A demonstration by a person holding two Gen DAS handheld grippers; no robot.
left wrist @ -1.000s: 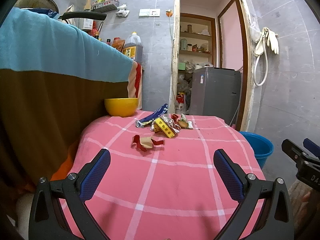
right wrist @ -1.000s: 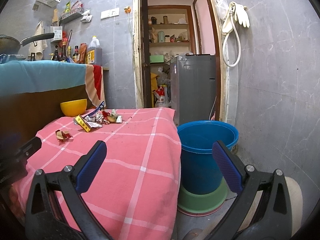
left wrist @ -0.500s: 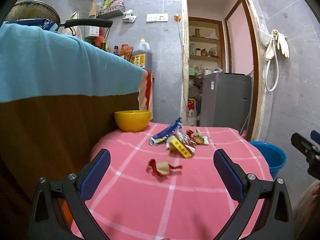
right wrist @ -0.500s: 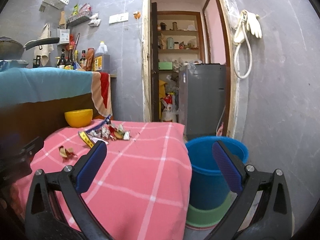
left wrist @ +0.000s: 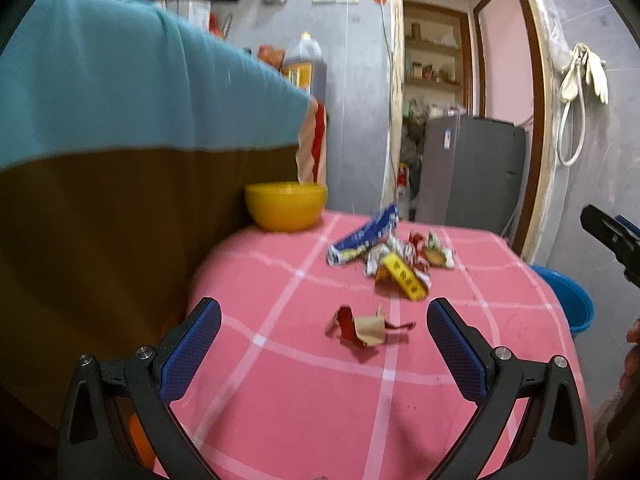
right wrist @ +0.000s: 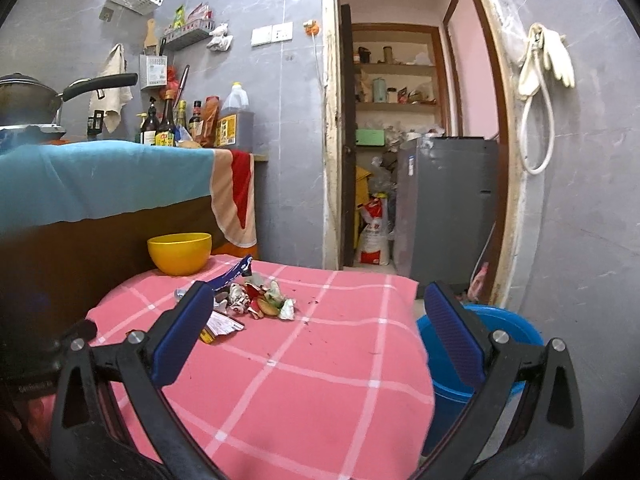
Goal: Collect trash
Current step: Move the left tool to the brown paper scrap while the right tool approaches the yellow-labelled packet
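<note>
A heap of wrappers (left wrist: 390, 258) lies on the pink checked tablecloth (left wrist: 304, 408), with a blue packet (left wrist: 366, 232) and a yellow wrapper (left wrist: 404, 280) in it. A red and tan scrap (left wrist: 364, 328) lies apart, nearer to me. My left gripper (left wrist: 324, 344) is open and empty, just short of that scrap. My right gripper (right wrist: 316, 340) is open and empty over the cloth (right wrist: 304, 380), with the heap (right wrist: 256, 300) beyond its left finger. A blue bucket (right wrist: 476, 356) stands on the floor at the table's right.
A yellow bowl (left wrist: 286, 206) sits at the table's far left corner, also in the right wrist view (right wrist: 180, 252). A counter draped in teal and brown cloth (left wrist: 132, 128) rises on the left. A grey appliance (right wrist: 444, 208) stands in the doorway behind.
Both grippers have moved forward and lower over the table. The left one has closed in on the red and tan scrap. Both stay open.
</note>
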